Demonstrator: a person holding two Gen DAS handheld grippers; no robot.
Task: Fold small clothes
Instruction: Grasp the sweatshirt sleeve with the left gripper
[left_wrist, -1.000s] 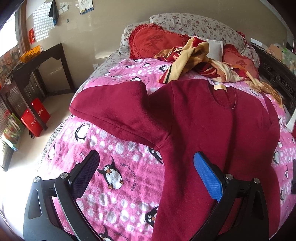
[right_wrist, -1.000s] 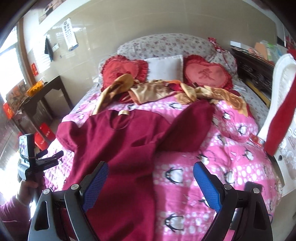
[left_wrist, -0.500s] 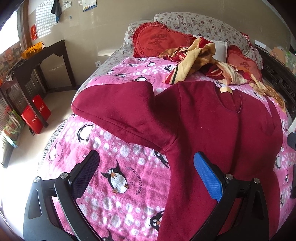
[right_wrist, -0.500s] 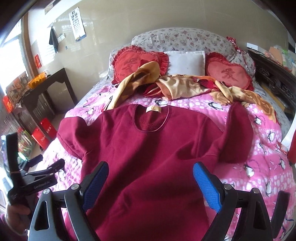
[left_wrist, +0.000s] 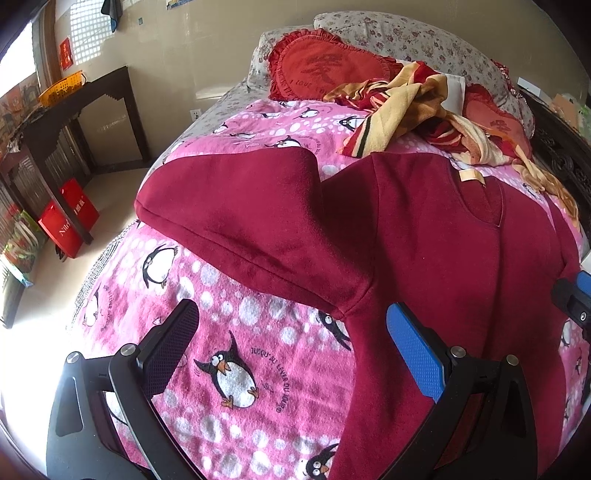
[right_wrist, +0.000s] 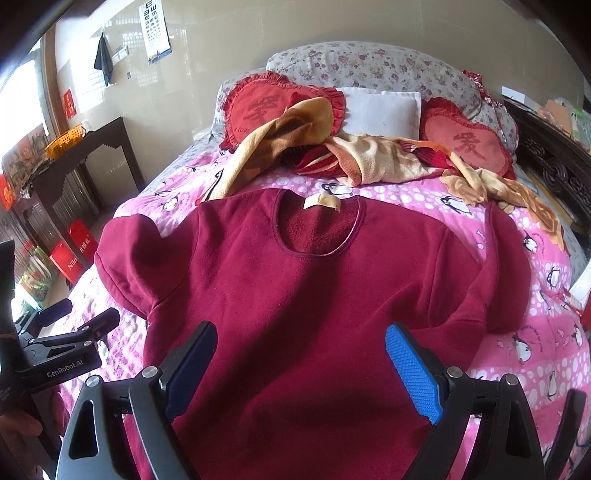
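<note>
A dark red fleece sweater lies flat and face up on the pink penguin blanket, collar toward the pillows, both sleeves spread out. It also shows in the left wrist view, with its left sleeve stretched toward the bed's edge. My left gripper is open and empty above the blanket, beside the sweater's left side seam. My right gripper is open and empty over the sweater's lower body. The left gripper also shows at the left edge of the right wrist view.
A rumpled yellow and red cloth lies past the collar. Two red heart cushions and a white pillow sit at the head. A dark side table and red bags stand left of the bed.
My right gripper has swung left, from the sweater's right sleeve to over the middle of its body. My left gripper has moved slightly forward. Both stay open.
</note>
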